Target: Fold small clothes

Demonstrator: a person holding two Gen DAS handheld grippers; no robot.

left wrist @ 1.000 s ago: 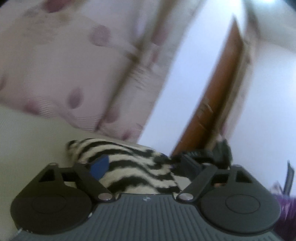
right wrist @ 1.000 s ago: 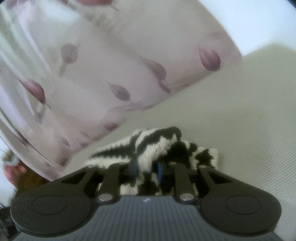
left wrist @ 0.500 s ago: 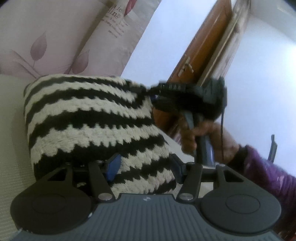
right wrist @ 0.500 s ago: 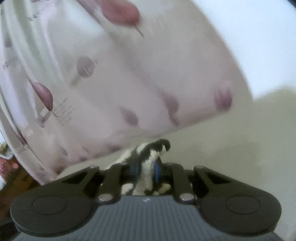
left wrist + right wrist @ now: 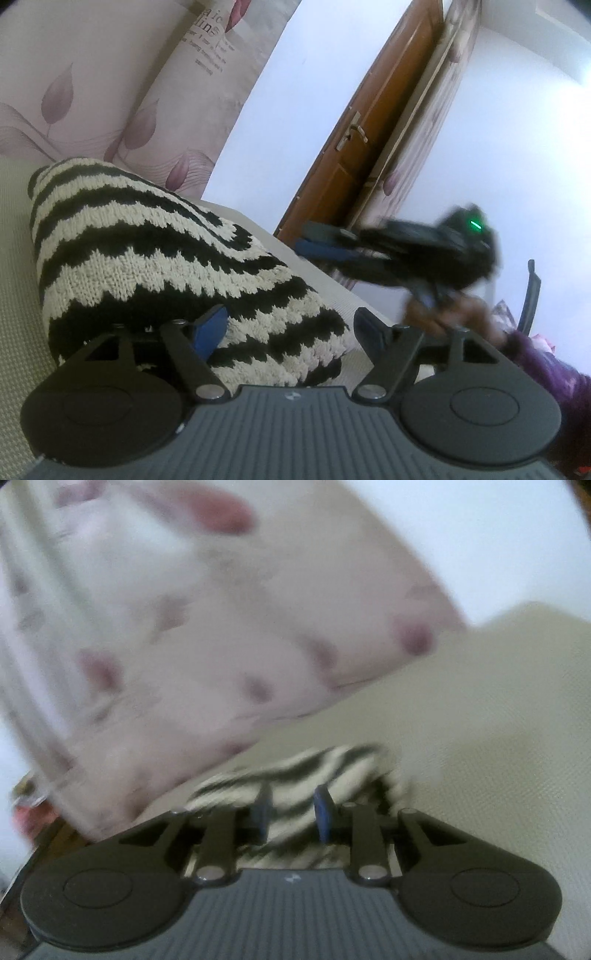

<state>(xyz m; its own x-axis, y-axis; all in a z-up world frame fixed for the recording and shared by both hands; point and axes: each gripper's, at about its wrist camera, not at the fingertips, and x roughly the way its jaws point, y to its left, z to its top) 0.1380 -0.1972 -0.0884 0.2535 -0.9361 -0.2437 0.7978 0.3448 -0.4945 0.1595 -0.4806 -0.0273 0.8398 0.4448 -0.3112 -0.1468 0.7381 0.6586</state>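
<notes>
A black-and-cream zigzag knitted garment (image 5: 147, 266) lies folded on the cream bed surface (image 5: 14, 295). My left gripper (image 5: 291, 332) is open, its fingers wide apart over the garment's near edge, the left blue pad (image 5: 210, 328) touching the knit. My right gripper (image 5: 325, 245) shows in the left wrist view, blurred, off the garment's right side. In the right wrist view the right gripper (image 5: 291, 812) is open, with the blurred garment (image 5: 295, 771) lying between and beyond the pads.
Pink floral pillows (image 5: 74, 85) stand against the wall behind the garment; they also fill the right wrist view (image 5: 184, 627). A brown door (image 5: 354, 147) is at the far right. The person's purple sleeve (image 5: 546, 365) is at the right edge.
The right gripper has opened and let go of the garment, moving away to the right. The left gripper's jaws have opened wider. The garment now lies folded on the bed.
</notes>
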